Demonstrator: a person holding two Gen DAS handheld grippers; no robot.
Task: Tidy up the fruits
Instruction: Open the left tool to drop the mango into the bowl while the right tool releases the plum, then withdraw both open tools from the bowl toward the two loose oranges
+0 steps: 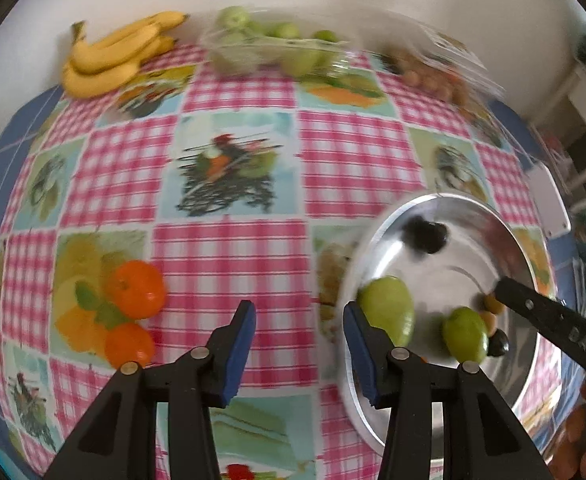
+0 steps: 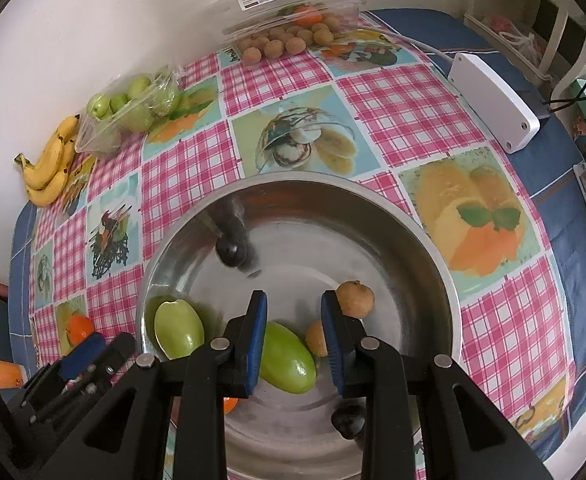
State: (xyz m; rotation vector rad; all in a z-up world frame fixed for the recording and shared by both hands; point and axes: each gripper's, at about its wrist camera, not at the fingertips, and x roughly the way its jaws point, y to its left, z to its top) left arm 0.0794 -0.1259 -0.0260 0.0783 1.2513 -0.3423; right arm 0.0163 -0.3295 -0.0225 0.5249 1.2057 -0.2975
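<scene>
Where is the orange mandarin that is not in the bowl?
The mandarin lies on the tablecloth, low left in the left wrist view, left of the left gripper and across from the steel bowl.

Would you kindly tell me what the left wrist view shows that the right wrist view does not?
Only the left wrist view: a second orange below the first, and the left gripper empty over the cloth. Only the right wrist view: the white box with its cable, and the right gripper above the bowl. Both: bananas, steel bowl, green fruits, packaged fruit.
</scene>
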